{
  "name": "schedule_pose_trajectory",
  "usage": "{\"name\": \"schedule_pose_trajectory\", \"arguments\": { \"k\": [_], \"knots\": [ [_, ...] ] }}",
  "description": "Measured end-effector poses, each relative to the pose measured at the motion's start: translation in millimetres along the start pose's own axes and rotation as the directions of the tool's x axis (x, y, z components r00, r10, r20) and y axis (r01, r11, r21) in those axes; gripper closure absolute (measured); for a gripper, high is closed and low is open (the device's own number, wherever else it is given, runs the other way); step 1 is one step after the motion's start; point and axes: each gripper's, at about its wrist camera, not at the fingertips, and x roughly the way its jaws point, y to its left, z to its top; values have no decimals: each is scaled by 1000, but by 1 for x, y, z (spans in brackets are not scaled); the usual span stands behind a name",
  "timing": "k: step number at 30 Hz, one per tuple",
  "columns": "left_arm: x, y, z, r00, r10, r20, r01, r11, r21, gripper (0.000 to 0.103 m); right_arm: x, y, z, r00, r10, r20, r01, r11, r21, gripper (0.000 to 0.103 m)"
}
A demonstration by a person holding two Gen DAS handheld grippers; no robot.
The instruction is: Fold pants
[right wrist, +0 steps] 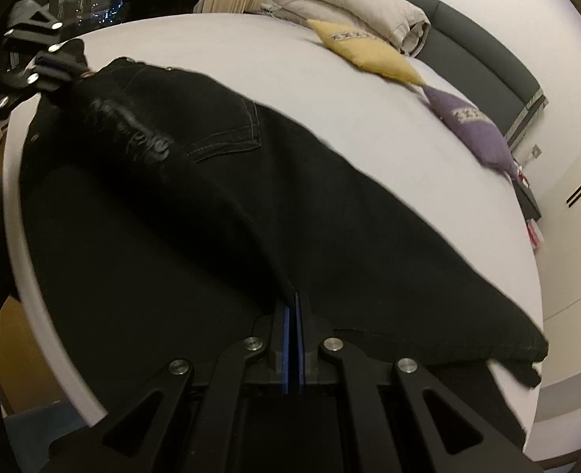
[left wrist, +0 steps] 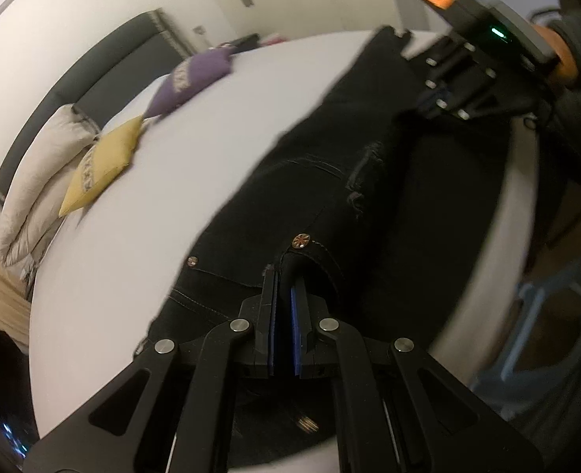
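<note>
The left gripper (left wrist: 284, 276) has its blue-padded fingers (left wrist: 296, 307) pinched on the waistband of the pants (left wrist: 329, 181), just below a metal button, with only a narrow slit between the pads. The right gripper (right wrist: 293, 299) is clamped the same way on an edge of dark cloth at the leg end; its pads meet with fabric between them. Each gripper also shows in the other's view, at the far end of the garment.

The pants are stretched between the two grips along the near edge of the bed (right wrist: 251, 47), one long side draped toward that edge and the other lying on the white sheet. I judge the lengthwise fold is under way or just made: one leg seems to lie over the other, a back pocket faces up, and a worn seam runs along the middle. The crosswise folds, hem to waist, look not yet done.

The cloth is black denim, heavy, with pale stitching, rivets and a distressed patch; it should hold a crease but sag when lifted.

Toward the headboard lie a yellow cushion (right wrist: 365, 55), a purple cushion (right wrist: 471, 126) and a folded duvet (right wrist: 341, 8), well apart from the pants.
</note>
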Motion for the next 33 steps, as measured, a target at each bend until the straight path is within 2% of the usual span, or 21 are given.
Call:
{"name": "schedule_pose_trajectory", "arguments": {
  "k": [5, 11, 16, 21, 27, 33],
  "knots": [
    [-14, -32, -18, 1000, -17, -23, 18, 1000, 21, 99, -21, 9, -10, 1000, 20, -3, -20, 1000, -20, 100],
    [-12, -38, -34, 999, -1, -40, 0, 1000, -23, 99, -30, 36, -21, 1000, 11, -23, -13, 995, -96, 100],
    [-14, -28, -42, 998, 44, -53, -43, 999, 5, 99, -42, 66, -27, 1000, -11, -28, 6, 988, -153, 100],
    [-18, -8, -54, 994, 82, -79, -82, 997, -2, 99, -38, 97, -18, 1000, 13, -23, -18, 974, -225, 100],
    [-3, -11, -67, 988, 85, -127, -81, 996, 40, 99, -22, 104, -16, 999, 3, -38, -12, 973, -231, 100],
    [-15, -11, -69, 985, 124, -119, -118, 992, 54, 99, -36, 108, -14, 1000, 9, -16, -12, 973, -230, 100]
  ]
}}
